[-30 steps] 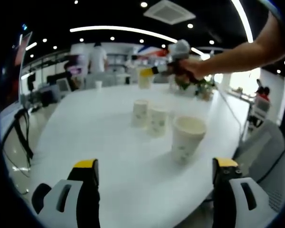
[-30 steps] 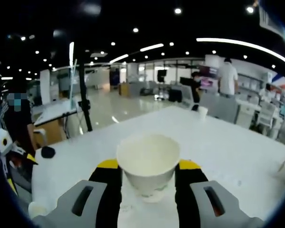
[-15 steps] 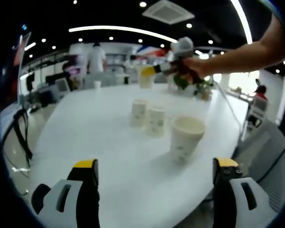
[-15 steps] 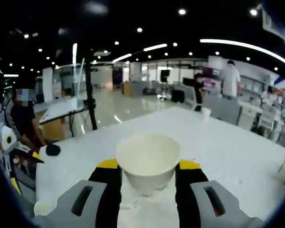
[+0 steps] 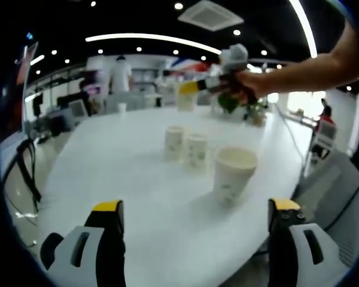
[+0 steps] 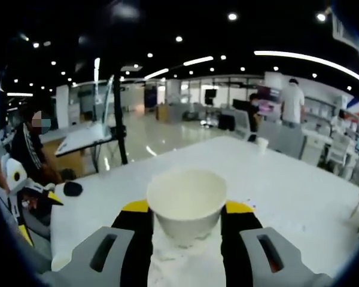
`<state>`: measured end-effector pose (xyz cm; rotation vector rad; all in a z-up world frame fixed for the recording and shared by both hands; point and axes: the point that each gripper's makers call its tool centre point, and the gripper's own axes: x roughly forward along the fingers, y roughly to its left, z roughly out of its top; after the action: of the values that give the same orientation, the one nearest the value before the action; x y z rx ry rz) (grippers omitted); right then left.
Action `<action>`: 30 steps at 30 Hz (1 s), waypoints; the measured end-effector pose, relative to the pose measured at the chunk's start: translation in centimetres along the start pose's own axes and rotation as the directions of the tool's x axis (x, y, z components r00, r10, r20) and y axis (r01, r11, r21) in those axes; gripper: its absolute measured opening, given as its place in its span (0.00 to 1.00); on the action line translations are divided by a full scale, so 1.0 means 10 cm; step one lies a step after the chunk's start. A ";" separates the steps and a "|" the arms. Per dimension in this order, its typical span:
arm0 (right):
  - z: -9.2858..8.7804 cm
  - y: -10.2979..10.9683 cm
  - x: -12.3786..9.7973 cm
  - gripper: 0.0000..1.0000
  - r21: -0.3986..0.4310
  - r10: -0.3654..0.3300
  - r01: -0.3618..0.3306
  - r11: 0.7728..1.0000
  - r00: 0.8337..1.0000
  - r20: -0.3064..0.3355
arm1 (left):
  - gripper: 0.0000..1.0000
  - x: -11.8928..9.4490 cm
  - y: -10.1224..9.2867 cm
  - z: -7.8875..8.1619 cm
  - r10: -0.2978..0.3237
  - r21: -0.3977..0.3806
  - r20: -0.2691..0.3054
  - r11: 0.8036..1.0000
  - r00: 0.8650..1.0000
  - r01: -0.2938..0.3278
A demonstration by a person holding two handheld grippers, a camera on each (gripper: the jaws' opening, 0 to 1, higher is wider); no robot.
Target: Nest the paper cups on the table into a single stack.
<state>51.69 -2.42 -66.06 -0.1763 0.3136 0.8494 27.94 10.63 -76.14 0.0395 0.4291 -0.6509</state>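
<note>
Over the past second we carried the lifted paper cup (image 6: 186,203), pinched in our right gripper (image 6: 186,224), slightly sideways above the white table (image 5: 119,167), nearer nesting into the three standing cups (image 5: 234,173), while our left gripper (image 5: 194,239) waited spread wide.

Left gripper view looks low over white table (image 5: 107,161), cups far past its fingers. Right gripper view looks across same table (image 6: 299,191), cup between fingers.

Left gripper (image 5: 195,218): fingers wide apart, level, low | Right gripper (image 6: 186,218): fingers clamped on cup (image 6: 186,202), raised | Forearm (image 5: 314,63): bare, extended, hand gripping right gripper
</note>
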 end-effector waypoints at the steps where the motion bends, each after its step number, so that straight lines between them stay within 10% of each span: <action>1: 0.00 0.01 -0.01 0.41 0.000 0.000 0.000 1.000 1.000 0.002 | 1.00 0.00 0.00 0.00 0.000 0.000 0.000 1.000 1.000 0.000; 30: 0.02 0.38 -0.23 0.41 0.003 0.030 -0.030 1.000 0.999 0.018 | 1.00 -0.02 -0.03 0.01 -0.009 0.014 0.002 1.000 1.000 0.009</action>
<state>47.38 -1.55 -65.18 -0.1617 0.3017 0.8798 27.65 10.51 -75.96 0.0496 0.4227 -0.6626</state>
